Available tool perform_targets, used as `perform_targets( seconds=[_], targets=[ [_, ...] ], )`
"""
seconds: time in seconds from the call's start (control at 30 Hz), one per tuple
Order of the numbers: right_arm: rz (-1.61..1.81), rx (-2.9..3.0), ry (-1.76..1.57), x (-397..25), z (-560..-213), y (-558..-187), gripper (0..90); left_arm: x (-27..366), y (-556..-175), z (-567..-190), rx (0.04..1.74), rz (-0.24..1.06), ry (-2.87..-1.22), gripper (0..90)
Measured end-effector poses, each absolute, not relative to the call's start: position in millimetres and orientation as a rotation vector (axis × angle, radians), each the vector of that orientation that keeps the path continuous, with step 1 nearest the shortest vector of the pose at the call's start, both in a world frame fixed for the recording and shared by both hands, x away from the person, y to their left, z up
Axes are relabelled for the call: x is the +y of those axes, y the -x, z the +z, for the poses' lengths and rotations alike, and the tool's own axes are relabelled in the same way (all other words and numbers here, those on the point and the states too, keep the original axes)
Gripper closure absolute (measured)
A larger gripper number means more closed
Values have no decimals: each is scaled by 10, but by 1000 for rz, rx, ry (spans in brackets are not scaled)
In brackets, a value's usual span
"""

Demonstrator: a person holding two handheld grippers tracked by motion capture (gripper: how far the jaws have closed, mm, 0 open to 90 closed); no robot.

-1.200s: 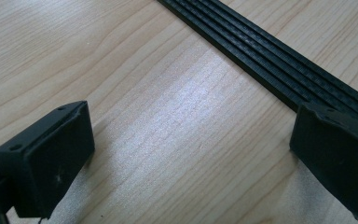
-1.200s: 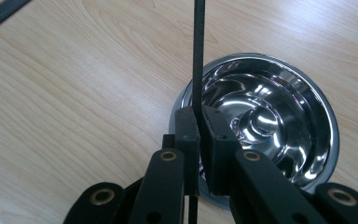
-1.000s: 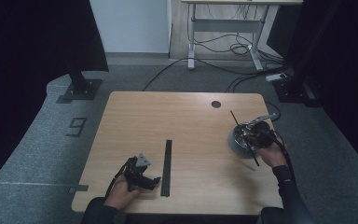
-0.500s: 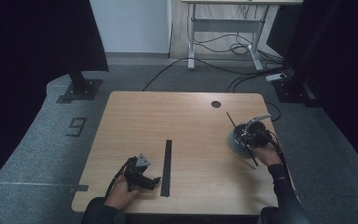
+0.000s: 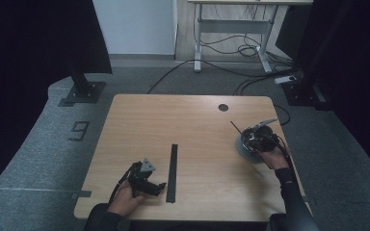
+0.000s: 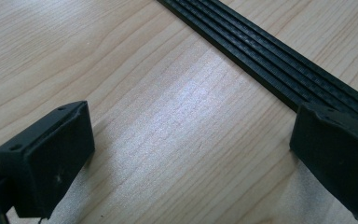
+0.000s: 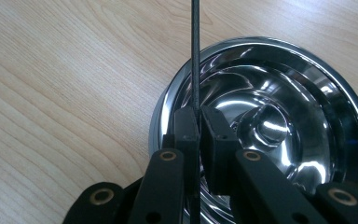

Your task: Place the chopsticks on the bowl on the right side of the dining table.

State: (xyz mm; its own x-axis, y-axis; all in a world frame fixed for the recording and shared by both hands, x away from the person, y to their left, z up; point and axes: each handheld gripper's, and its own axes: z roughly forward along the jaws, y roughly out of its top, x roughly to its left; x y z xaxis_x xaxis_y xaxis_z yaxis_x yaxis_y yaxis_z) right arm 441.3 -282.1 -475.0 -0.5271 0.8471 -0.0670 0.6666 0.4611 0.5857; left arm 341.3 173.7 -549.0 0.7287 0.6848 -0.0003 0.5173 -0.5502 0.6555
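Observation:
A thin black rod [image 7: 196, 51] is pinched between the jaws of my right gripper [image 7: 199, 122], which is shut on it above a shiny steel bowl [image 7: 303, 98]. In the high view that right gripper [image 5: 259, 137] hovers over the bowl [image 5: 243, 150] near the table's right edge, and the rod [image 5: 235, 127] sticks out up and to the left. A long flat black ribbed strip [image 5: 173, 171] lies on the middle of the table. My left gripper [image 5: 150, 186] rests open just left of the strip's near end, with the strip [image 6: 270, 51] passing by its right jaw.
The wooden table [image 5: 192, 120] has a round cable hole [image 5: 223, 107] at the back right. Beyond it stand a black stand base [image 5: 81, 91], floor cables [image 5: 221, 67] and another desk's legs [image 5: 198, 48]. A "9" mark [image 5: 79, 130] lies on the carpet at left.
My right gripper has shifted slightly toward the far left over the bowl, carrying the rod with it. The left gripper and the strip have not moved.

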Motion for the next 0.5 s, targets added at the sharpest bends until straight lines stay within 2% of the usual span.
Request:
perform_targets(
  seconds=[0.37, 0.4, 0.43, 0.47, 0.5],
  targets=[
    [735, 2356, -1307, -2889, -4811, -4419, 852, 1736, -3412, -5491, 905, 338, -2282, 0],
    [740, 2356, -1308, -2896, -4811, -4417, 841, 1737, -3412, -5491, 905, 338, -2281, 0],
    [753, 2345, -1317, -2905, -4811, -4412, 781, 1736, -3412, -5491, 905, 338, -2281, 0],
    [753, 2345, -1317, -2905, -4811, -4412, 781, 1736, -3412, -5491, 905, 338, -2281, 0],
    [763, 2337, -1327, -2905, -4810, -4409, 737, 1736, -3412, -5491, 905, 338, -2281, 0]
  ],
)
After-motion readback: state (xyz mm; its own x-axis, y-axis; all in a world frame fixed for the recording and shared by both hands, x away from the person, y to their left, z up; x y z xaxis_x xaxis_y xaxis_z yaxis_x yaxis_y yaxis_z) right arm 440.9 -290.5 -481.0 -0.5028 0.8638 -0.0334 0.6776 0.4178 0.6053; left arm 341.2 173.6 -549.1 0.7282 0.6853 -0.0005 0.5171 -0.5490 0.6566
